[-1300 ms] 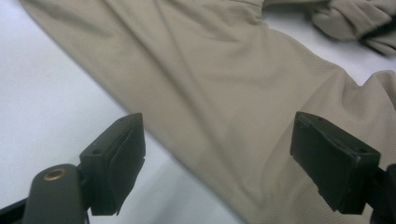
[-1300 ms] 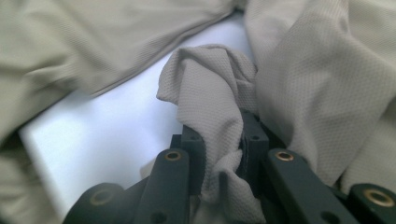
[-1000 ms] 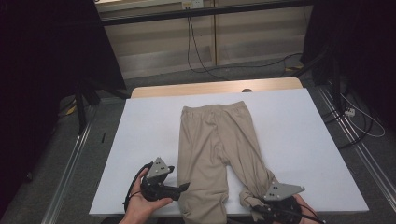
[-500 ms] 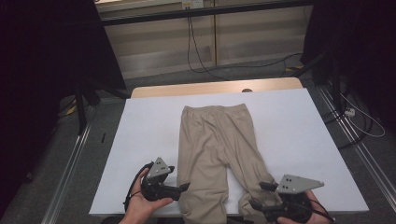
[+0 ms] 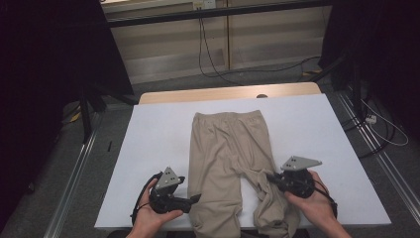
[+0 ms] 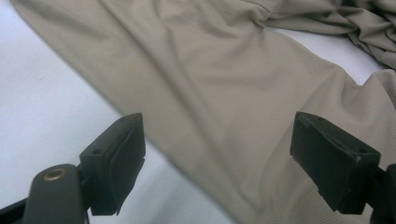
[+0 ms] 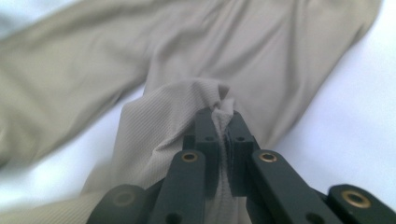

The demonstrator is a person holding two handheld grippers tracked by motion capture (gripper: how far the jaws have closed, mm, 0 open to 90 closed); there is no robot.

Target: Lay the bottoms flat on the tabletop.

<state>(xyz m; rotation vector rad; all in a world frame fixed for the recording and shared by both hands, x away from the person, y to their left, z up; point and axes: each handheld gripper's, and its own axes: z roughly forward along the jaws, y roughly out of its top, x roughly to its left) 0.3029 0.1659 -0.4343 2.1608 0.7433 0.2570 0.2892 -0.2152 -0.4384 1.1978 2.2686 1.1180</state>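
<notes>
- One pair of trousers is lying flat on the white tabletop.
- Right gripper: jaws, just closing, are pinching a trouser-leg fold.
- Left gripper: jaws are standing open over the other leg.

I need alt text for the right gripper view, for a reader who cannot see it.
The right gripper has its two black jaws shut on a pinched fold of the beige trousers. The rest of the garment spreads out beyond, lying on the white table.

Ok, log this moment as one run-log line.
right gripper: jaws just closed, shut on trousers leg | left gripper: open over other leg
</notes>
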